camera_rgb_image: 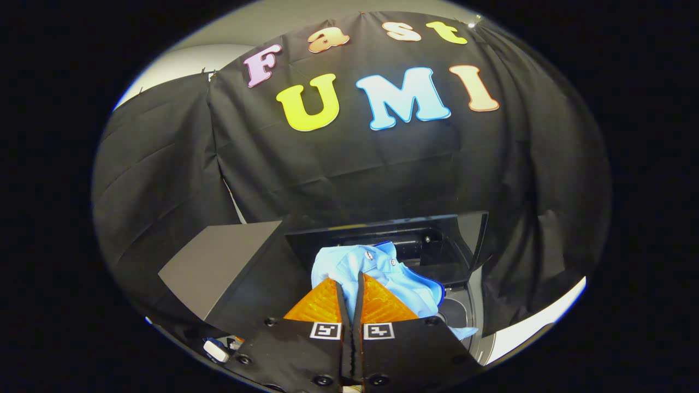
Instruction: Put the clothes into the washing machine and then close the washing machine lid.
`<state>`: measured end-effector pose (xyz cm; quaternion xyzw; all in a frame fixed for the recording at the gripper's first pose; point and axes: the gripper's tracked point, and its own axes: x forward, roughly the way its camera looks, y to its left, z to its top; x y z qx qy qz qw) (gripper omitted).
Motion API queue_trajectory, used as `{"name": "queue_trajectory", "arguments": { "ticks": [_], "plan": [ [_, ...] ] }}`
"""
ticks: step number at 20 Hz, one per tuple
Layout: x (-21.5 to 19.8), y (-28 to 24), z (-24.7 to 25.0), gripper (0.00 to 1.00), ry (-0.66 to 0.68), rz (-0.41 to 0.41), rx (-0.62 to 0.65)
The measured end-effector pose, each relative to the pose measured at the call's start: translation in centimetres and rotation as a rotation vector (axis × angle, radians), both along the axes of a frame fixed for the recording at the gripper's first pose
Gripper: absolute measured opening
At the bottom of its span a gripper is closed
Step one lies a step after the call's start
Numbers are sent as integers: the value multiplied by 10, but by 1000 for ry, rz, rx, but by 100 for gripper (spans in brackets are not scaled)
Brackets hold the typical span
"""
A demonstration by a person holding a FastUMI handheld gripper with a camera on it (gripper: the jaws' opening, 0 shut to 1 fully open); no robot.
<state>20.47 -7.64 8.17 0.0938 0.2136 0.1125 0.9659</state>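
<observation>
Your gripper (349,284) has its two fingers drawn in almost together, and a fold of the light blue shirt (382,273) is pinched in the narrow slot between them, so both fingers press on the cloth. The shirt rises from between the fingertips and spreads just ahead of them, its collar and small buttons facing up toward you, with a darker blue edge running along the hem on the right side of your fingers. A further flap of the same cloth hangs down beside your right finger, lower than the rest. Directly beyond the shirt sits the washing machine (480,333), dark on top with a pale body showing below and to the right of your fingers. Its lid (437,232) stands raised behind the shirt, tilted back toward the black cloth wall (349,164), and the round opening of the drum (456,311) shows just to the right of your right finger, partly covered by the shirt. Whether the shirt rests on the rim or hangs free above it you cannot tell from here. To the left of your fingers a grey slanted panel (218,265) stands apart from the machine, and a small white object (215,351) lies low beside your left finger.
</observation>
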Motion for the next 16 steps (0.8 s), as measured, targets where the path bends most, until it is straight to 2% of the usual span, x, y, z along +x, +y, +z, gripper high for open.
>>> {"name": "queue_trajectory", "arguments": {
  "ticks": [16],
  "plan": [
    [16,-11,-120,1,174,-21,-121]
  ]
}}
